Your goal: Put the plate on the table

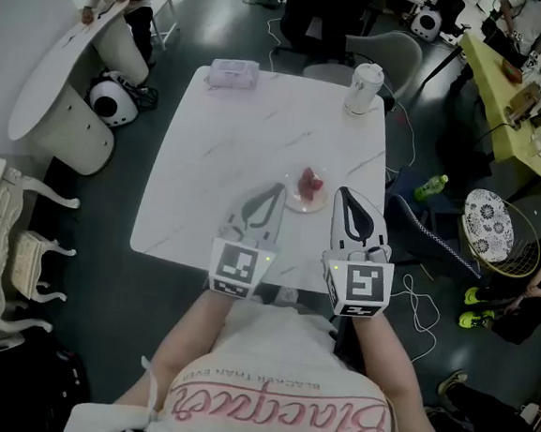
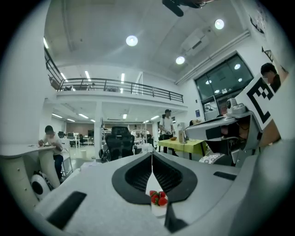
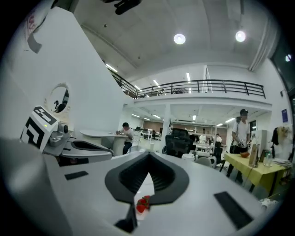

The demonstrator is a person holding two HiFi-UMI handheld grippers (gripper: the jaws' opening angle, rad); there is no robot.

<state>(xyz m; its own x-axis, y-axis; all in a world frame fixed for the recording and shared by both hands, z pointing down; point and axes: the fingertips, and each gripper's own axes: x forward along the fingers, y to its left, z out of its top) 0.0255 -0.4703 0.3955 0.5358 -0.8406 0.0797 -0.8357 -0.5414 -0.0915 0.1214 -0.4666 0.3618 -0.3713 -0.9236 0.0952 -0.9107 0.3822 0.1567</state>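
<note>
A small white plate (image 1: 307, 200) with red strawberries (image 1: 309, 181) sits on the white marble table (image 1: 208, 177) near its front edge. My left gripper (image 1: 278, 188) hovers just left of the plate and my right gripper (image 1: 341, 192) just right of it. Neither touches the plate. In the left gripper view the left gripper (image 2: 151, 154) is shut with nothing in it, and the strawberries (image 2: 158, 198) show below the jaws. In the right gripper view the right gripper (image 3: 148, 156) is shut and empty too, with the strawberries (image 3: 143, 203) beneath it.
A lidded white cup (image 1: 364, 87) and a tissue pack (image 1: 232, 72) stand at the table's far edge. A grey chair (image 1: 389, 49) sits beyond the table, a white chair (image 1: 10, 235) to the left, and a green bottle (image 1: 430, 187) on the floor to the right.
</note>
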